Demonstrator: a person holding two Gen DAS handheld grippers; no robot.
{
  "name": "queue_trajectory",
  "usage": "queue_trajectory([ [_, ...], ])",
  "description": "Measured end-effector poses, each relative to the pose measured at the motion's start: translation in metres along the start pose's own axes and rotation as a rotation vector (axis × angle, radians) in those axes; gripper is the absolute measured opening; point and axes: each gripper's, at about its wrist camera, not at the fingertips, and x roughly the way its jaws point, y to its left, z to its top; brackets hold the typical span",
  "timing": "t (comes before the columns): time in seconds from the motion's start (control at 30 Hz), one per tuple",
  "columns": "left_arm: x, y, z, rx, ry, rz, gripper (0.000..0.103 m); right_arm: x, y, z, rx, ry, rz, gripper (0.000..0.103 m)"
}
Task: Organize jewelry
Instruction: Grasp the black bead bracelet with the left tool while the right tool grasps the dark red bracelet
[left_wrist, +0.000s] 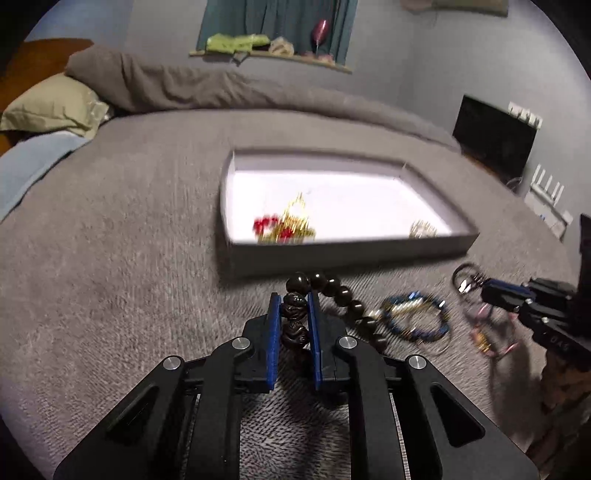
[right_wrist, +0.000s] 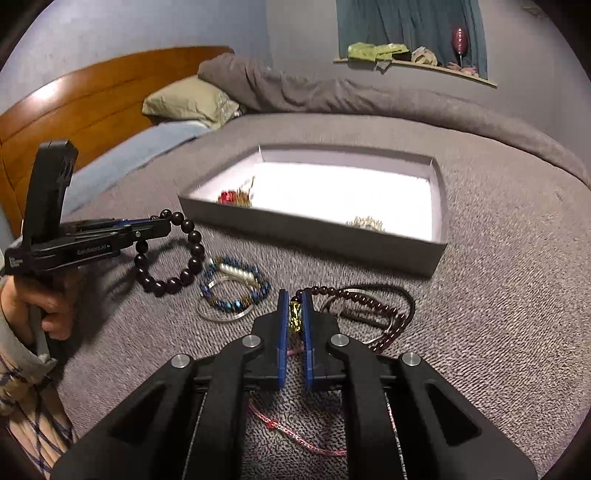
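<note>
A grey box (left_wrist: 347, 254) (right_wrist: 314, 236) with a white floor lies on the bed and holds gold and red jewelry (left_wrist: 284, 225) (right_wrist: 236, 197) and a gold piece (left_wrist: 423, 229) (right_wrist: 365, 223). My left gripper (left_wrist: 294, 295) (right_wrist: 162, 221) is shut on a dark wooden bead bracelet (left_wrist: 332, 288) (right_wrist: 192, 254), lifted just in front of the box. My right gripper (right_wrist: 294, 295) (left_wrist: 480, 290) is shut on a gold charm (right_wrist: 295, 317) of a pink cord bracelet (right_wrist: 291, 432). A blue bead bracelet (left_wrist: 417, 317) (right_wrist: 236, 288) lies between the two grippers.
A thin silver bangle (right_wrist: 221, 314) lies under the blue bracelet. A small dark-red bead strand and rings (right_wrist: 373, 306) lie right of my right gripper. Grey blanket (left_wrist: 110, 258) covers the bed; pillows (right_wrist: 192, 99) and a wooden headboard (right_wrist: 92, 99) are at the far left.
</note>
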Motion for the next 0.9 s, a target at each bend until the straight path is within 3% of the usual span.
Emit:
queue_trajectory([
  [0.4, -0.038, -0.022, 0.026, 0.025, -0.142, -0.093, 0.015, -0.029, -0.017, 0.031, 0.096, -0.102, 0.078, 0.007],
  [0.63, -0.049, -0.030, 0.040, 0.053, -0.184, -0.102, 0.015, -0.031, -0.030, 0.055, 0.152, -0.155, 0.131, 0.007],
  [0.9, -0.039, -0.046, 0.061, 0.110, -0.196, -0.120, 0.015, -0.026, -0.055, 0.071, 0.199, -0.176, 0.131, 0.007],
])
